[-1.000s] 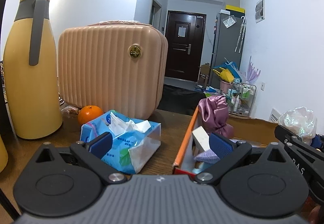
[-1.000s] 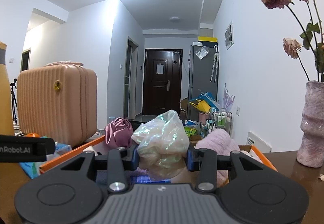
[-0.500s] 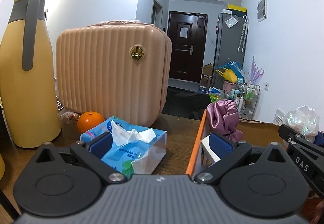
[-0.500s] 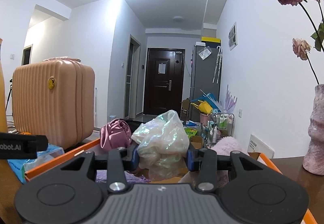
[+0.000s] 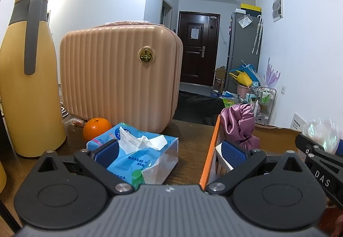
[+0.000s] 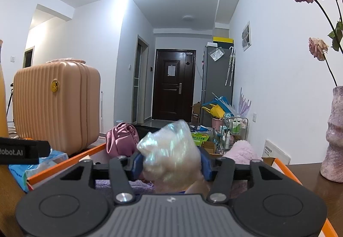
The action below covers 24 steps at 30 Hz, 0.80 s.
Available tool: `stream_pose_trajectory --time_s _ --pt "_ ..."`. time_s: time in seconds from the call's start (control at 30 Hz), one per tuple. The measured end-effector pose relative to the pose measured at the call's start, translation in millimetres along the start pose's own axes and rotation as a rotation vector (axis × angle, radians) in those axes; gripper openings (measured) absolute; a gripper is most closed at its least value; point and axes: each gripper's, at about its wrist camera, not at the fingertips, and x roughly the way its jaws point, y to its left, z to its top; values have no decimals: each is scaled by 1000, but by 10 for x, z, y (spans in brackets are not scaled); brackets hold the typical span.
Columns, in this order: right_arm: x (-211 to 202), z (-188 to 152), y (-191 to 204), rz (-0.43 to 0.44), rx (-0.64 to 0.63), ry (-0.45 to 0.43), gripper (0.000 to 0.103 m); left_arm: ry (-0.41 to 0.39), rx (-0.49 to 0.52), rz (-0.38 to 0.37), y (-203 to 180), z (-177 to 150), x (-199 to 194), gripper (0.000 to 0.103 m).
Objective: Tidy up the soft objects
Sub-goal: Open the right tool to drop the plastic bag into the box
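Observation:
An iridescent plastic bag [image 6: 171, 157], motion-blurred, sits low between the pads of my right gripper [image 6: 171, 164]. Its jaws are opening and the pads stand apart from the bag. Below it lies an orange-rimmed cardboard box [image 6: 70, 164] with a purple satin cloth [image 6: 122, 140], a pink fluffy item [image 6: 242, 149] and a lilac towel [image 6: 139, 185]. My left gripper [image 5: 170, 152] is open with nothing between its pads, just behind a blue tissue pack [image 5: 145, 151]. The left wrist view shows the box's orange wall [image 5: 209, 155], the satin cloth [image 5: 238, 127] and the bag [image 5: 321, 134] at the right.
A ribbed pink suitcase [image 5: 120, 78] stands behind the tissue pack, with an orange [image 5: 96, 129] at its foot. A tall yellow jug [image 5: 27, 86] is at the left. A pink vase [image 6: 334, 140] with dried roses stands on the table right of the box.
The right gripper's jaws have spread wider, and the iridescent bag has sunk lower between them and turned blurry. The left gripper stays open and hardly shifts.

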Motion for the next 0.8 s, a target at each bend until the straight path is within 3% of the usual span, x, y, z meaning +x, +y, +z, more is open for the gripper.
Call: stream_pose_trajectory --time_s 0.17,0.27,0.8 --pt "-34 -15 36 5 -20 -29 92 2 -2 1 4 -2 -1 103" --pt "-60 -24 47 3 -21 -47 101 2 -2 0 4 -1 -1 103" --pt "-58 -23 44 8 -26 -44 103 5 -3 1 7 -8 0 103"
